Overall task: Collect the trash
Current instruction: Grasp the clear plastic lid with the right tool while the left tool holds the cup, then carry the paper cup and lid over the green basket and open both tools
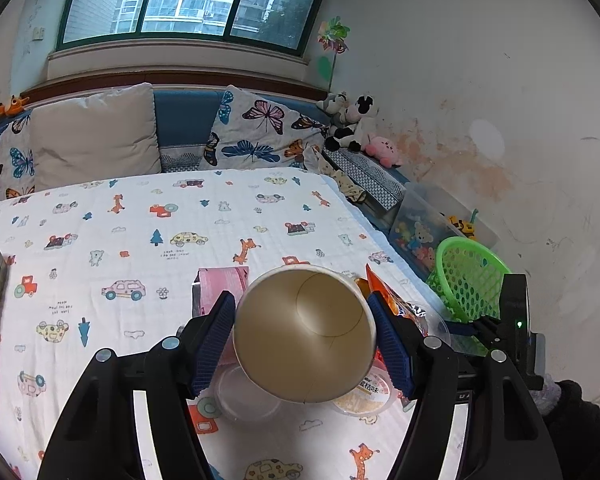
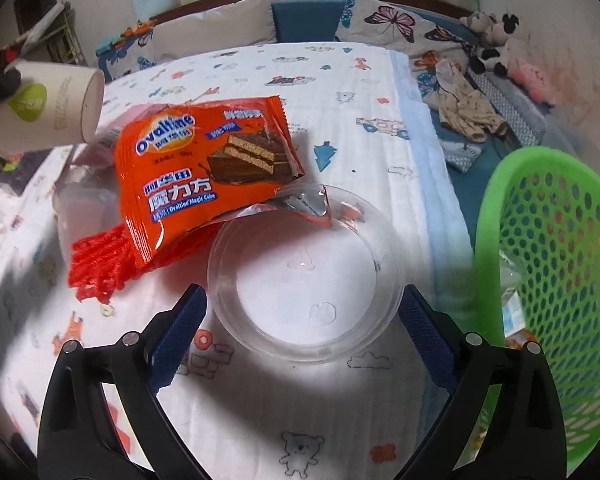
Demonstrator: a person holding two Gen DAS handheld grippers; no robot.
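Observation:
My left gripper (image 1: 305, 334) is shut on a white paper cup (image 1: 305, 334), held above the printed cloth with its open mouth toward the camera; the cup also shows in the right wrist view (image 2: 46, 108). My right gripper (image 2: 302, 320) is open, its fingers either side of a clear plastic lid (image 2: 306, 276) lying on the cloth. An orange Ovaltine wrapper (image 2: 204, 172) lies partly over the lid's far edge. A green mesh basket (image 2: 556, 288) stands at the right, also in the left wrist view (image 1: 470, 276).
A pink packet (image 1: 220, 284), a clear lid (image 1: 244, 396) and a snack cup (image 1: 370, 394) lie under the held cup. Pillows (image 1: 96, 136), plush toys (image 1: 352, 120) and a toy bin (image 1: 424, 224) line the bench behind. A wall stands at right.

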